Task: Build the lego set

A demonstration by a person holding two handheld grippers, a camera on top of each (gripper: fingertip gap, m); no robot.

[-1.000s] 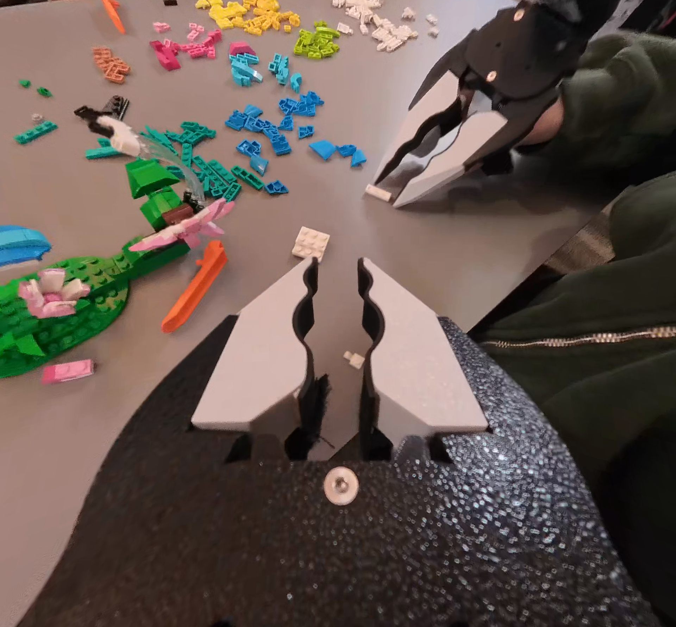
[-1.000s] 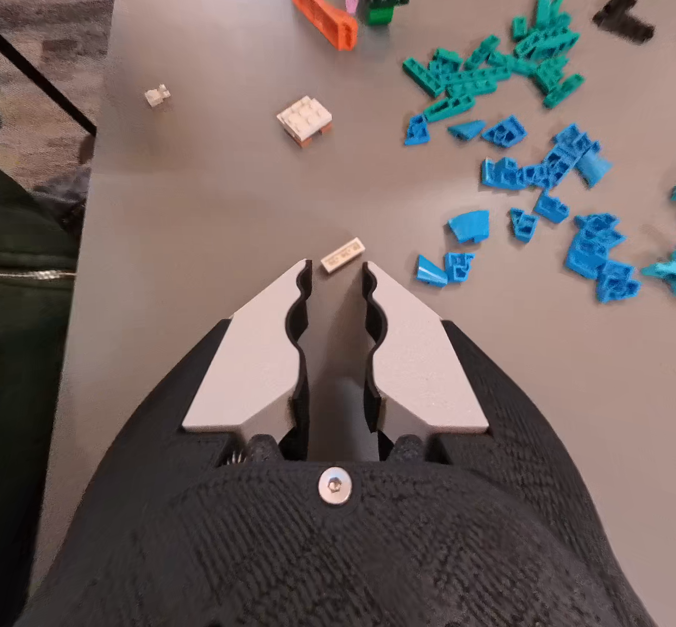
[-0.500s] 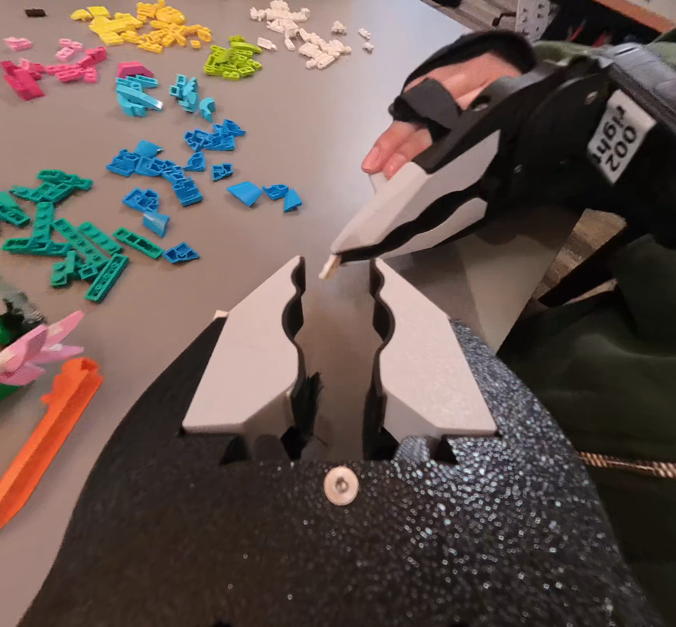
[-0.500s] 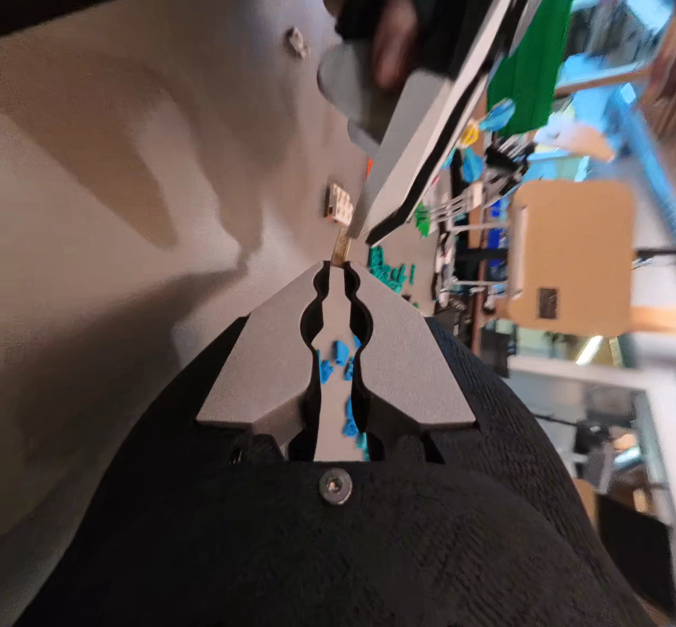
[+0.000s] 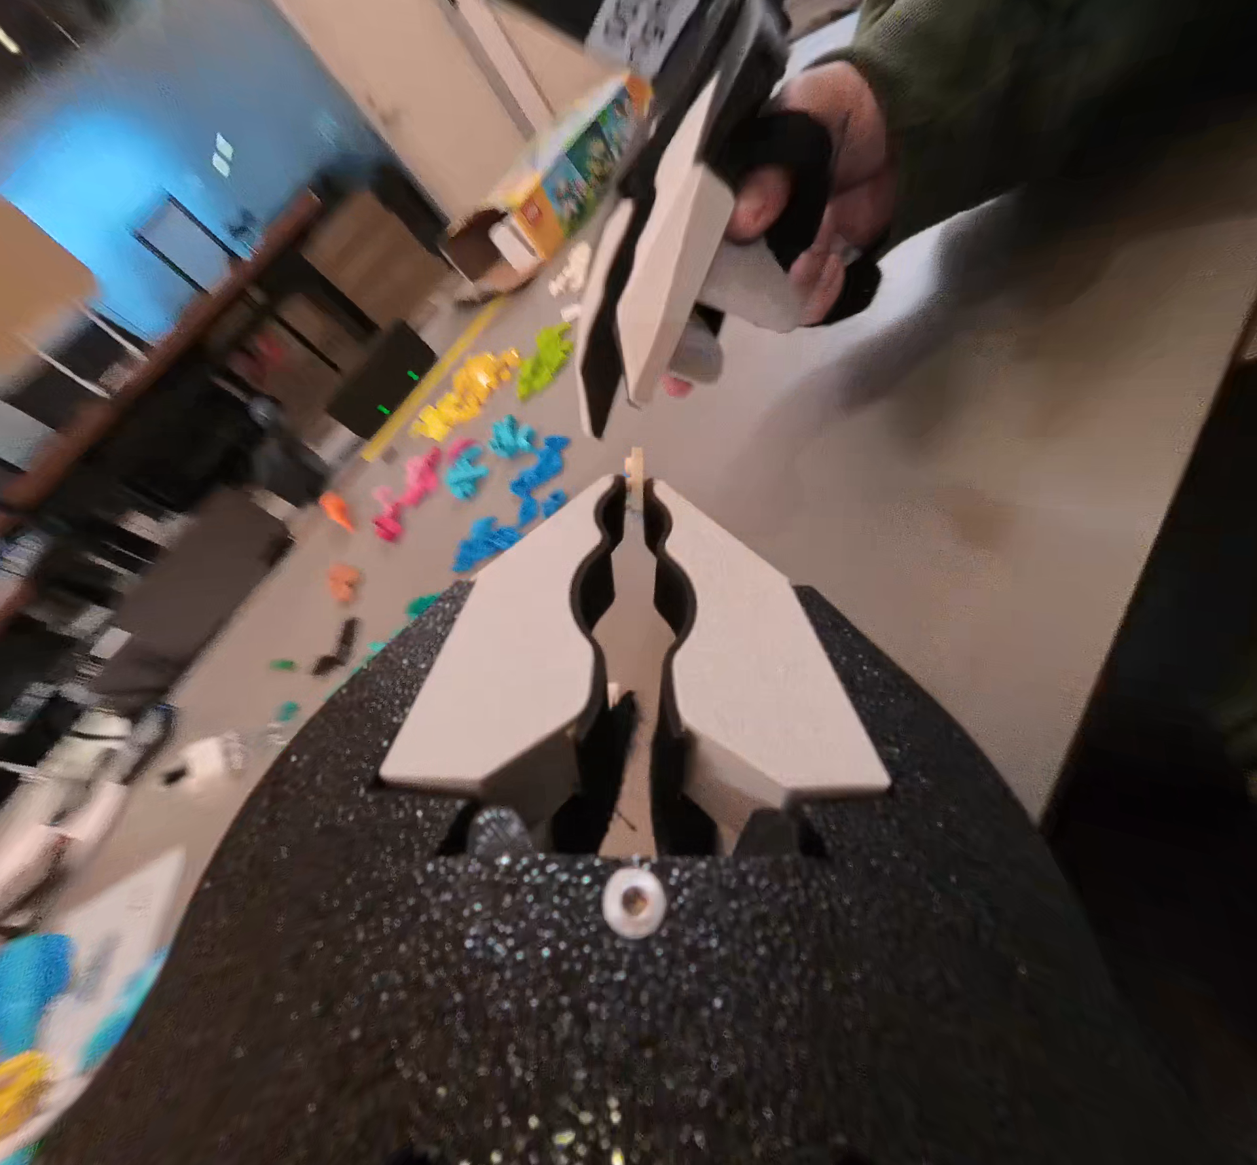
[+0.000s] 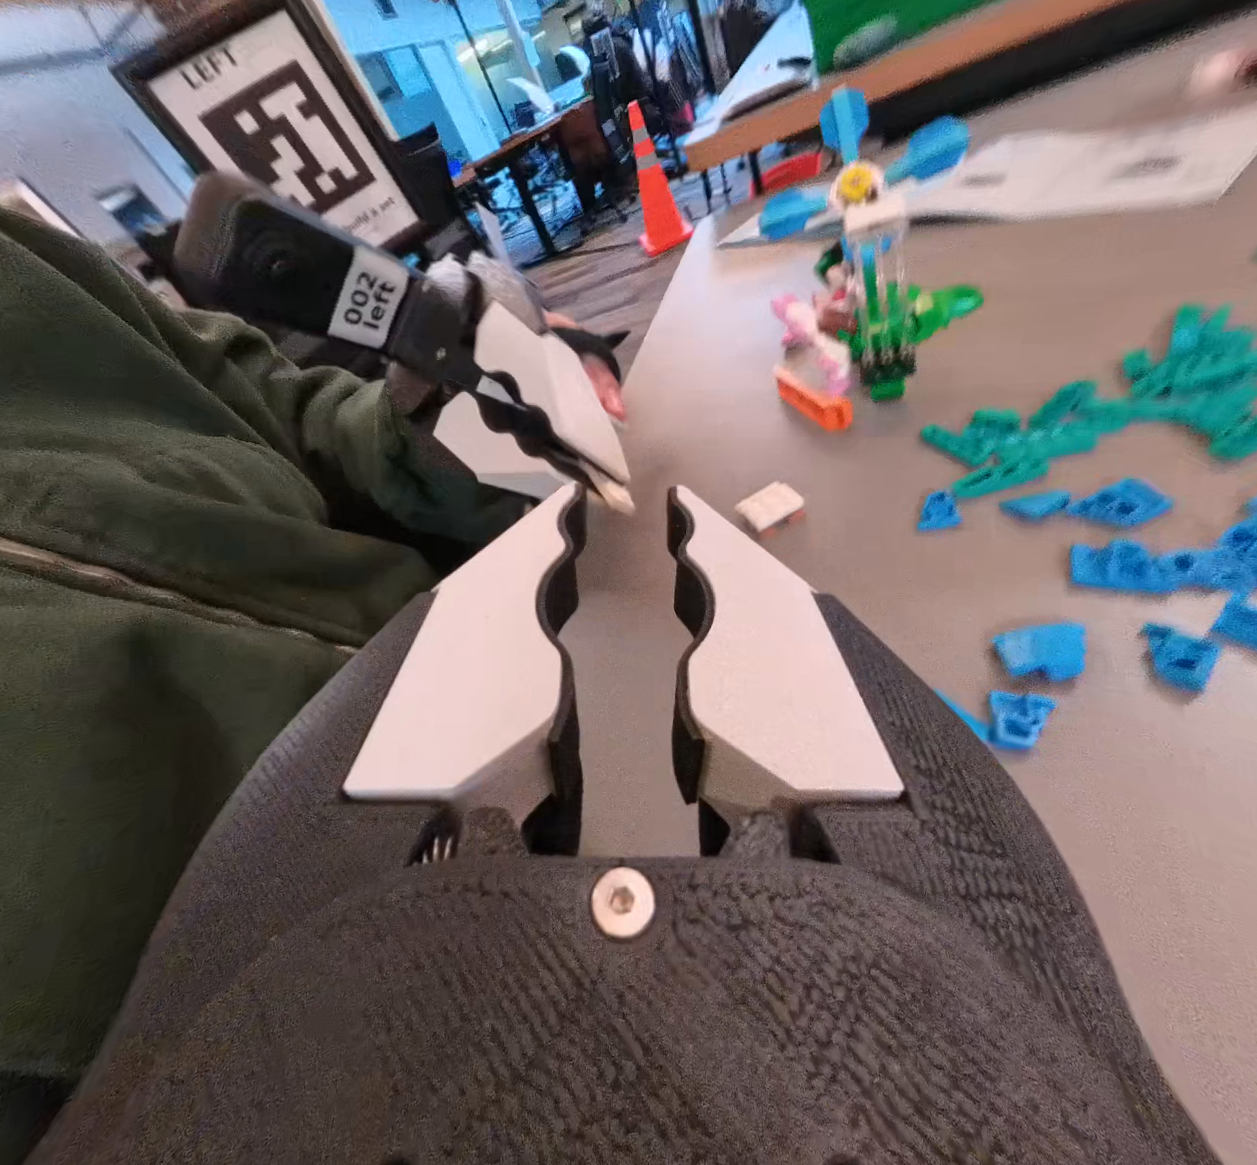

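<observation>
My left gripper (image 5: 636,486) is shut on a small white plate (image 5: 636,462) that sticks out past its tips, held above the grey table (image 5: 884,520). In the right wrist view the left gripper (image 6: 609,483) comes in from the left with the white plate (image 6: 617,498) pinched at its tip. My right gripper (image 6: 626,494) is open and empty, its tips just beside that plate. It also shows in the left wrist view (image 5: 615,411), just above the plate. A green model with pink flowers (image 6: 884,330) stands farther back on the table.
A white square plate (image 6: 768,505) and an orange brick separator (image 6: 813,403) lie ahead. Teal pieces (image 6: 1088,425) and blue pieces (image 6: 1122,568) are scattered to the right. Yellow pieces (image 5: 469,391) and the set's box (image 5: 578,167) are far back. A green sleeve (image 6: 170,452) fills the left.
The right gripper took the white plate off the table and carried it to the left gripper. The left gripper has shut on it and the right gripper has opened and let go.
</observation>
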